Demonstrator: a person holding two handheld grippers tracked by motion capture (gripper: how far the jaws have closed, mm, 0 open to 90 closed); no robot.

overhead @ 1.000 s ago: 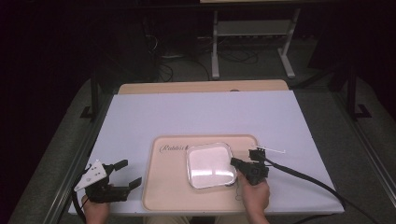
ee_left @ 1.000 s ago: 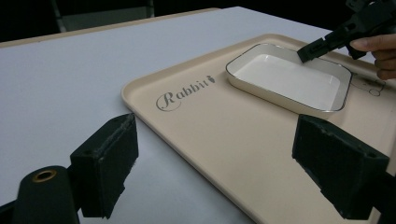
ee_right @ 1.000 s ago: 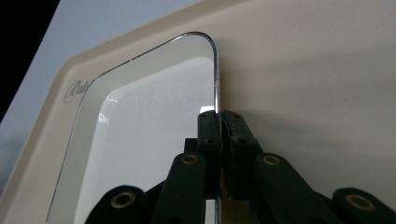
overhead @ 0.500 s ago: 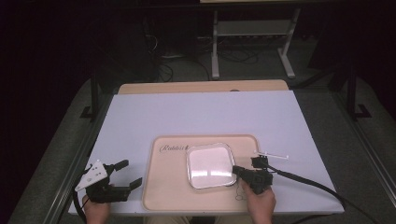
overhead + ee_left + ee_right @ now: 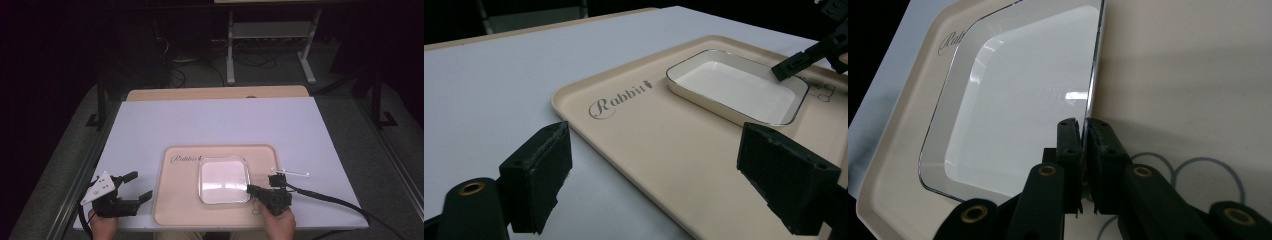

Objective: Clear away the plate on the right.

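A shallow white square dish with a thin dark rim (image 5: 224, 180) sits mid-tray on the beige plastic tray (image 5: 180, 210). The right gripper (image 5: 1083, 131) pinches its near-right rim. The left gripper (image 5: 134, 186) gapes wide at the white worktop's (image 5: 220, 120) near-left corner.

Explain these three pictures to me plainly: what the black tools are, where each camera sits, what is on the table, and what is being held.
A person sits at a pale table holding a two-jaw gripper in each hand. The high view looks down from above; the other two cameras ride on the grippers and look along their jaws. On the table lies a beige tray printed with "Rabbit", and on it a shallow white dish. The right gripper is shut on the dish's rim. The left gripper is open beside the tray's left edge, holding nothing.
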